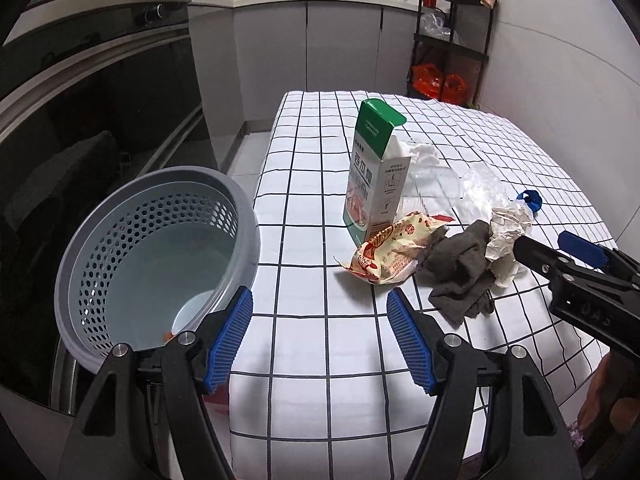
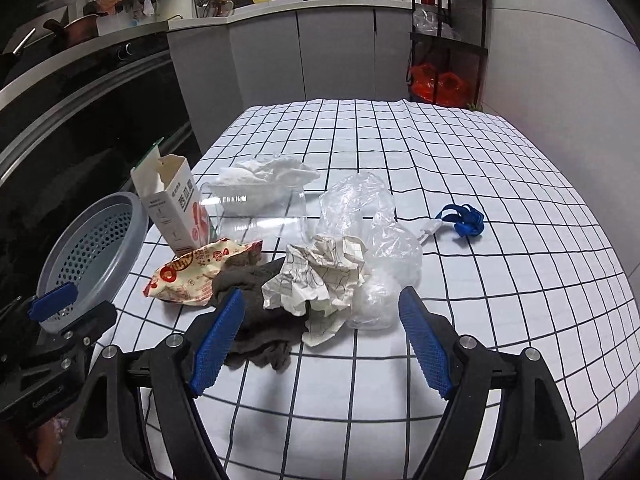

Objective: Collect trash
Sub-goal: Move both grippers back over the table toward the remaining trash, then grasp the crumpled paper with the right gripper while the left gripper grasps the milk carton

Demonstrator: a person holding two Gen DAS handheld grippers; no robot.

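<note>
Trash lies in a heap on the checked tablecloth [image 2: 440,152]: a green-and-white carton [image 1: 376,176] standing upright, a red-and-cream snack wrapper [image 2: 200,272], a dark grey rag [image 2: 256,320], crumpled paper [image 2: 316,276], clear plastic film [image 2: 360,216], a clear plastic tub [image 2: 260,212] with white tissue [image 2: 268,172] behind it, and a blue band [image 2: 462,220]. A grey perforated bin [image 1: 160,256] stands at the table's left edge. My left gripper [image 1: 320,336] is open over bare cloth beside the bin. My right gripper [image 2: 320,340] is open, just short of the rag and paper.
Dark oven fronts [image 1: 100,128] and grey kitchen cabinets [image 2: 320,52] run along the left and back. A black shelf rack [image 2: 448,40] with red bags stands at the back right. Beyond the heap the tablecloth stretches to the far and right edges.
</note>
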